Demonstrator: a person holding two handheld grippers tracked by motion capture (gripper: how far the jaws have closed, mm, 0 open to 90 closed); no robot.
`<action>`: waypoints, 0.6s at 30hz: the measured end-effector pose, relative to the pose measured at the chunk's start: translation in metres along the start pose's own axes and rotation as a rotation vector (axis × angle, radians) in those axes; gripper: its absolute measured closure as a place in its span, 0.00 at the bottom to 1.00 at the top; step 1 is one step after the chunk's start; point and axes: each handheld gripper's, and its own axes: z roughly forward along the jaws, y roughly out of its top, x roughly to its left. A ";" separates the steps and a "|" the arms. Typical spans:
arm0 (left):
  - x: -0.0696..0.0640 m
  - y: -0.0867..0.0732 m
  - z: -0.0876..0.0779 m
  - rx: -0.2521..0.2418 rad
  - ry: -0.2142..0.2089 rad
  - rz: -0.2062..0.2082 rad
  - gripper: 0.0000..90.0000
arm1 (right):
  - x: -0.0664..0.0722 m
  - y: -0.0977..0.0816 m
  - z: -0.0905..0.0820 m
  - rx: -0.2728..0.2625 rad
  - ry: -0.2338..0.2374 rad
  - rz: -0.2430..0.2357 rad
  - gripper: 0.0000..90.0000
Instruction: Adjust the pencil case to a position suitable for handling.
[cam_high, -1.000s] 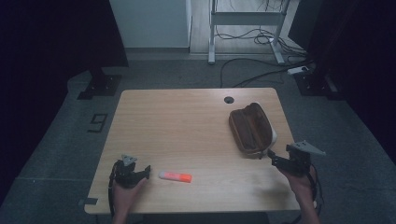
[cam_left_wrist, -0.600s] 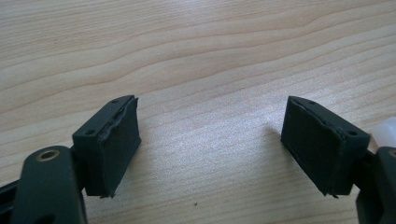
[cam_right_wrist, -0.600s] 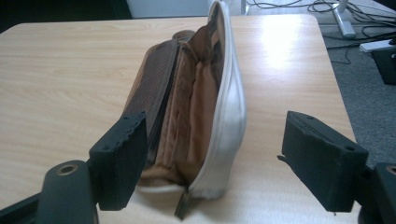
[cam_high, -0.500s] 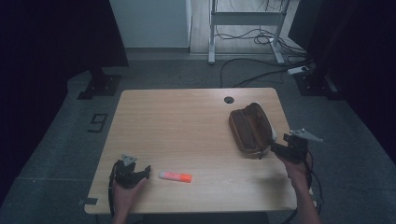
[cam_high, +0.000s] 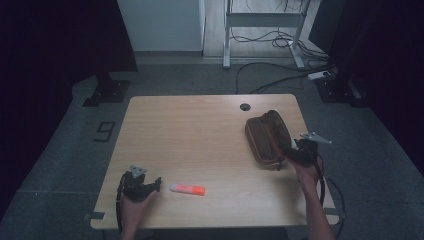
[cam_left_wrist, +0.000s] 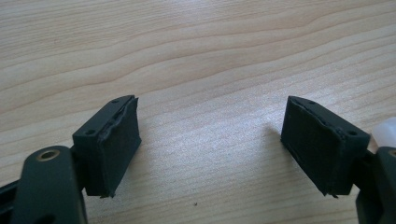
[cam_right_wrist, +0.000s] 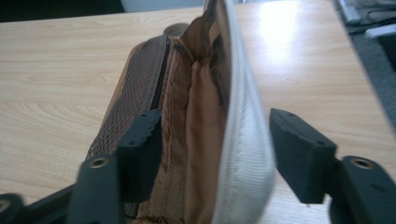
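High view: a brown pouch (cam_high: 266, 137) lies open near the right edge of a wooden table (cam_high: 200, 135), just below a round cable hole (cam_high: 244, 106); the right gripper (cam_high: 289, 154) meets the pouch's near end, a hand behind it; well to the left of the pouch, near the table's front edge, an orange-capped marker (cam_high: 187, 189) lies flat, and the left gripper (cam_high: 155, 184) rests just beyond the marker's white end, jaws spread with nothing between them. Right gripper view: the jaws have just been closing around the pouch's near end, one pad (cam_right_wrist: 142, 149) against the mesh side, the other standing just clear of the pale zipper edge (cam_right_wrist: 243, 140); the grip is not yet clamped.
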 end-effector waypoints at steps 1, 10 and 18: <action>0.000 0.000 0.000 0.000 0.000 0.000 0.22 | 0.000 -0.002 0.003 0.008 0.003 0.000 0.43; 0.000 0.000 0.000 0.000 0.000 0.000 0.22 | -0.002 -0.011 0.017 0.042 0.021 -0.005 0.58; 0.000 0.000 0.000 -0.001 0.000 0.000 0.22 | -0.004 -0.012 0.021 0.051 0.035 0.001 0.71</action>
